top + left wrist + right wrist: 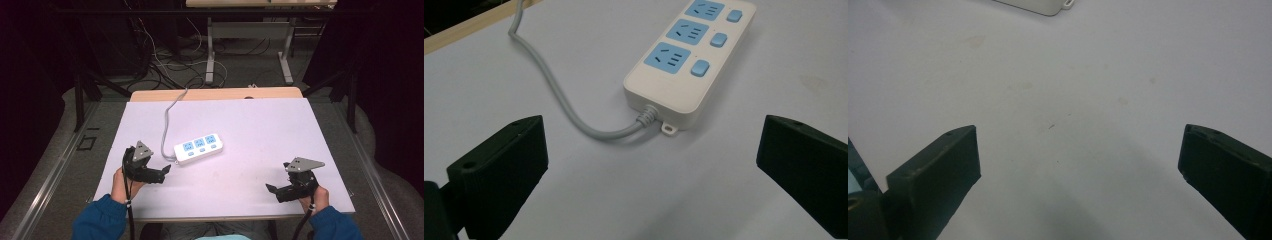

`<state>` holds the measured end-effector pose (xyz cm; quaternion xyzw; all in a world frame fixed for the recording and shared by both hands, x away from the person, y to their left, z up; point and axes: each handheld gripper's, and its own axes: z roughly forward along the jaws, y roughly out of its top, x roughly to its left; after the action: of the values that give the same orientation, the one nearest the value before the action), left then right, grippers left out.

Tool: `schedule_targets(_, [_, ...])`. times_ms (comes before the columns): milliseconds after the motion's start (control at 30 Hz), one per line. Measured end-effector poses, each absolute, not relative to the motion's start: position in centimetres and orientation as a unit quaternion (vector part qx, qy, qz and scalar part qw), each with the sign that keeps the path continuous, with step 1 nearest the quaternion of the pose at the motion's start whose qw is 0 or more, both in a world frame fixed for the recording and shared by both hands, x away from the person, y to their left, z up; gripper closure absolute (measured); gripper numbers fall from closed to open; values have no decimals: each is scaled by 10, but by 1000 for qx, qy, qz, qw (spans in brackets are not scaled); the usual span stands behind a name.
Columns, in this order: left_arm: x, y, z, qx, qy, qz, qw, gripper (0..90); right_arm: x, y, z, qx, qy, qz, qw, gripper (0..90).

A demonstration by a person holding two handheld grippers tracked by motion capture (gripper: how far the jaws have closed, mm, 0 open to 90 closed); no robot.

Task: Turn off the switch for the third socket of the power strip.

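Here both hand-held grippers — left hand-held gripper [165, 171], right hand-held gripper [270, 189] — gape wide and empty; approach the power strip [198, 148] squarely, avoiding its cable [167, 122].

The power strip [689, 60] looks like smooth white plastic with a slight sheen, its sockets and switches blue plastic, its cord [559, 95] grey and rubbery. The table [260, 130] wears a matt, pale sheet, faintly stained, over a bare wood edge. Both grippers, left gripper [651, 165] and right gripper [1078, 170], are matt black plastic.
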<state>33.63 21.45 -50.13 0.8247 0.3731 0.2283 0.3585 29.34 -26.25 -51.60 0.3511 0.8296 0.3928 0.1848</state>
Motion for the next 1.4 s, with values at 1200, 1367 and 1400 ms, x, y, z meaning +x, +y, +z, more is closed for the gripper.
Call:
schedule_targets(1200, [298, 250, -520, 821, 378, 241, 354, 1, 293, -260, -517, 353, 830, 390, 184, 27])
schedule_targets(1367, [294, 253, -523, 818, 380, 243, 356, 1, 293, -261, -516, 350, 833, 388, 183, 27])
schedule_targets(1400, [294, 253, -523, 822, 378, 240, 353, 0, 293, -261, -516, 349, 833, 388, 184, 28])
